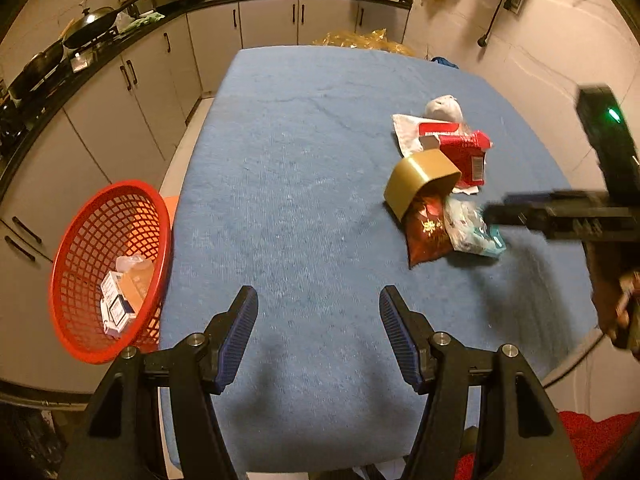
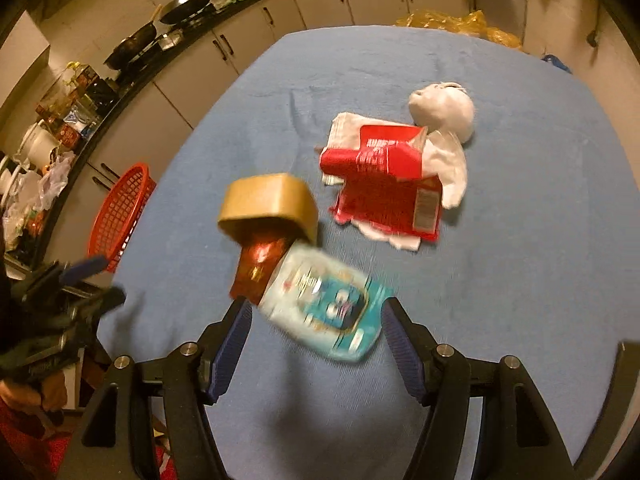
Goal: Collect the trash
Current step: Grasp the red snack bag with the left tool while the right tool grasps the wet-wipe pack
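Right wrist view: the right tool (image 2: 316, 312) hangs wide over a blurred pale-blue packet (image 2: 324, 304) lying between its jaws, untouched as far as the blur shows. At twelve o'clock sit a gold tape roll (image 2: 268, 204) and red wrapper (image 2: 384, 192). The left tool (image 1: 318, 304) is wide, empty above the blue surface (image 1: 304, 160); the red basket (image 1: 108, 268) sits at nine o'clock.

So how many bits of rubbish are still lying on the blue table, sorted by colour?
Red: 1, the red wrapper
Dark red: 1, the snack packet
Gold: 1, the gold tape roll
White: 2, the crumpled tissue and the white paper
Light blue: 1, the wipes pack
Total: 6
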A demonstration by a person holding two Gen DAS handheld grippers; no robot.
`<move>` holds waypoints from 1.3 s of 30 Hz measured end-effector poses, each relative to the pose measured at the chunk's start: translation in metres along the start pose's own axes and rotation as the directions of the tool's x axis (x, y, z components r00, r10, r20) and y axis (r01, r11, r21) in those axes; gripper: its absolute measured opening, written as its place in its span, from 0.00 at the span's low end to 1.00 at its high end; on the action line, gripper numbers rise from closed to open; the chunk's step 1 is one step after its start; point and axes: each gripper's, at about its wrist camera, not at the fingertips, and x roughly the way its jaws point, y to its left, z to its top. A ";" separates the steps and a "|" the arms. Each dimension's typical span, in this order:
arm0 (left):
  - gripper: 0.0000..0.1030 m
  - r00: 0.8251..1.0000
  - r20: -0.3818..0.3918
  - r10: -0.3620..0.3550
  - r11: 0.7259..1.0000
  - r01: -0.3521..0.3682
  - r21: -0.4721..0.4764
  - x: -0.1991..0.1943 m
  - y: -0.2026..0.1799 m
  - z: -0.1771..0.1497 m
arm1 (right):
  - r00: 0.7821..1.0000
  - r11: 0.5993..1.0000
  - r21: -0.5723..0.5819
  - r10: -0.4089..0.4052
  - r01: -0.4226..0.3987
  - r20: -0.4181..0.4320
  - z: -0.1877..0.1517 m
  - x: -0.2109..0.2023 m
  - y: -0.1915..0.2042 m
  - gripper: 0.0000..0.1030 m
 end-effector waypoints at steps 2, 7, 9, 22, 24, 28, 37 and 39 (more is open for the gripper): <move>0.60 1.000 -0.009 0.006 1.000 -0.006 -0.007 -0.001 -0.002 -0.003 | 1.000 1.000 0.003 0.027 -0.027 0.001 0.010 0.008 -0.004 0.70; 0.60 0.999 -0.036 0.022 0.999 -0.023 -0.027 0.000 -0.003 -0.013 | 0.991 0.991 -0.017 0.129 -0.130 -0.016 0.022 0.030 -0.007 0.70; 0.60 0.999 -0.046 0.027 0.999 -0.029 -0.036 0.001 -0.003 -0.016 | 0.986 0.987 -0.025 0.159 -0.160 -0.047 0.019 0.038 -0.005 0.70; 0.60 0.999 -0.049 -0.003 1.000 0.002 -0.017 0.014 -0.022 0.005 | 0.991 0.946 -0.312 0.051 -0.089 -0.127 -0.035 0.032 0.037 0.78; 0.60 0.999 -0.050 -0.015 1.000 0.014 -0.014 0.017 -0.026 0.009 | 0.993 0.926 -0.375 -0.007 -0.037 -0.114 -0.036 0.035 0.039 0.78; 0.60 0.998 -0.059 -0.030 1.000 0.030 -0.003 0.022 -0.033 0.012 | 0.992 0.924 -0.381 -0.022 -0.026 -0.120 -0.038 0.034 0.031 0.63; 0.63 0.995 -0.086 -0.054 0.997 0.059 0.051 0.052 -0.064 0.030 | 0.994 0.992 -0.122 0.019 -0.032 -0.111 -0.039 0.009 -0.012 0.05; 0.63 0.994 -0.092 -0.054 0.996 0.060 0.062 0.061 -0.071 0.034 | 0.994 0.996 -0.082 0.040 -0.048 -0.099 -0.042 0.000 -0.018 0.05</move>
